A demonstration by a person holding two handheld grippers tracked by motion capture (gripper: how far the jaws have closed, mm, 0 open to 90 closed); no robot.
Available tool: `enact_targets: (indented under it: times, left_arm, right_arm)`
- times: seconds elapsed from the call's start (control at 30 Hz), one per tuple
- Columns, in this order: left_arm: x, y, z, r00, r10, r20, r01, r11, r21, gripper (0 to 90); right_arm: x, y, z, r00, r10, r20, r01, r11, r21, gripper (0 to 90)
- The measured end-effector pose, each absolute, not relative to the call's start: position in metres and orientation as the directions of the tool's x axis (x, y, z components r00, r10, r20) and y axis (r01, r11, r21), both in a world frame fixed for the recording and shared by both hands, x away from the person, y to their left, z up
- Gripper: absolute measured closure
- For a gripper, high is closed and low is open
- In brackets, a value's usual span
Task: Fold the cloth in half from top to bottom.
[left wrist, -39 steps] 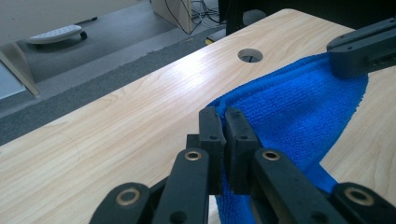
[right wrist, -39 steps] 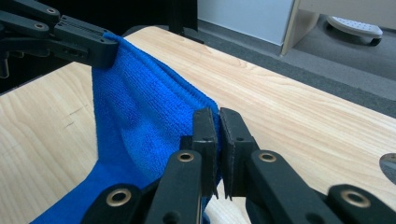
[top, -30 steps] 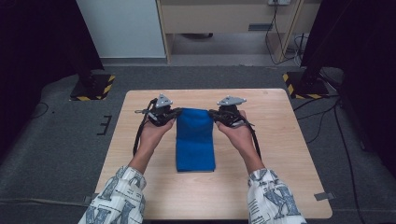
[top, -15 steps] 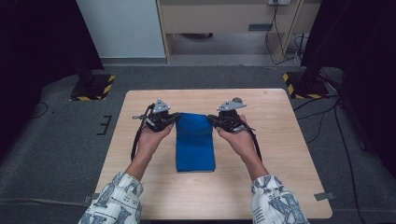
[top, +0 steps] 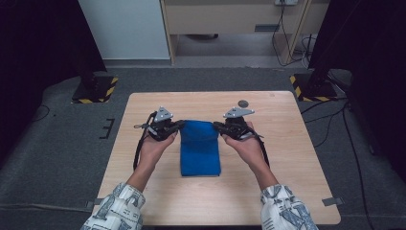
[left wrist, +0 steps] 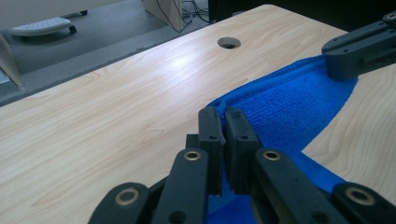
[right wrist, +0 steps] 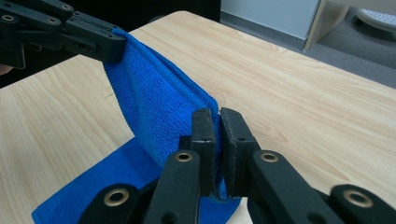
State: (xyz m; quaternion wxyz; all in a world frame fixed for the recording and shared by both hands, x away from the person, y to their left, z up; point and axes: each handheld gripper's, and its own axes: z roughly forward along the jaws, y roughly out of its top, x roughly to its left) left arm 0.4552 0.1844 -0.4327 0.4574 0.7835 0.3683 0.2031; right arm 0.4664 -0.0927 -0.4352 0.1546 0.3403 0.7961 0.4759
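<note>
Wooden table (top: 287,158); tongs' pads hide blue towel (top: 200,146) corners.

high view: above, facing forward-down over whole desk (top: 287,191) | gripper views: close, low along jaws | shared: blue cloth (top: 200,148), desk

The right gripper (right wrist: 217,122) pinches the blue cloth (right wrist: 156,105) — its far corner is held up by the left gripper (right wrist: 100,44).

Blue terry cloth (top: 200,146) (looped, matt) on pale smooth wood table (top: 297,158).
</note>
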Motion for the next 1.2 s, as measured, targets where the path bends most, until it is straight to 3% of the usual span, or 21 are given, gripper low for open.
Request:
enact_targets:
  times: [1.2]
  left_arm:
    - [0.42, 0.187, -0.458, 0.66, 0.75, -0.039, 0.395, -0.303, 0.868, 85.9]
  right_arm:
    - [0.442, -0.099, -0.455, -0.746, 0.659, 0.094, 0.398, 0.327, 0.857, 84.9]
